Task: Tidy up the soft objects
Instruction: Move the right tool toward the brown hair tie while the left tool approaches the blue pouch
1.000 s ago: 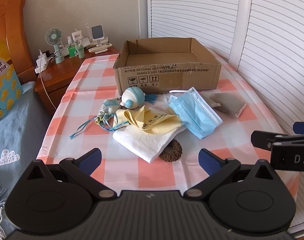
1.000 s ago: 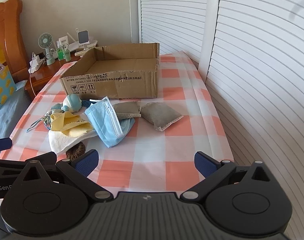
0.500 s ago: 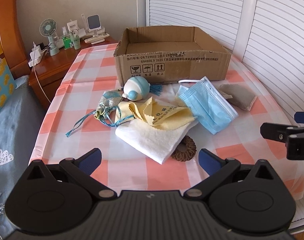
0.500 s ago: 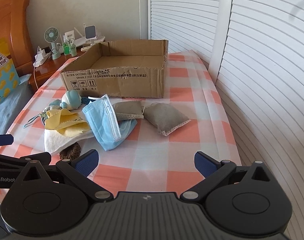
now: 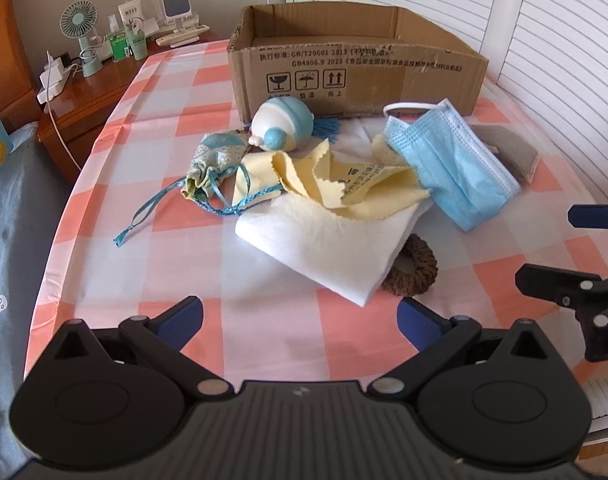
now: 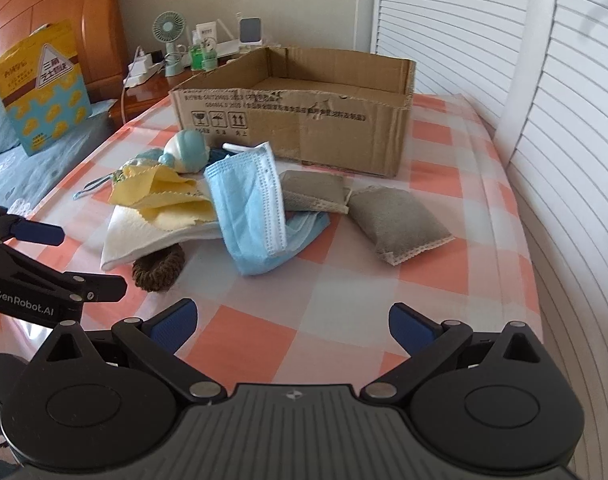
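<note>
A heap of soft things lies in front of an open cardboard box (image 5: 356, 68) (image 6: 296, 120): a blue face mask (image 5: 452, 164) (image 6: 252, 208), a yellow cloth (image 5: 336, 184) (image 6: 160, 196) on a white cloth (image 5: 328, 248) (image 6: 132, 236), a brown hair tie (image 5: 414, 270) (image 6: 158, 268), a drawstring pouch (image 5: 214, 158), a blue-and-white plush (image 5: 282, 126) (image 6: 188, 150), and two grey sachets (image 6: 396, 224) (image 6: 314, 196). My left gripper (image 5: 300, 320) is open, low over the table's near edge before the white cloth. My right gripper (image 6: 290, 318) is open too, short of the mask and sachets.
The table wears a pink-and-white checked cloth (image 5: 164, 120) (image 6: 432, 280). White louvred doors (image 6: 564, 120) run along its right side. A wooden nightstand (image 5: 84, 92) with a small fan (image 5: 80, 36) and bottles stands at the back left, with a bed (image 5: 8, 216) left of the table.
Both grippers have moved forward and lower toward the heap, so the objects loom larger. The right wrist view has swung left. Both stay open; nothing on the table has moved.
</note>
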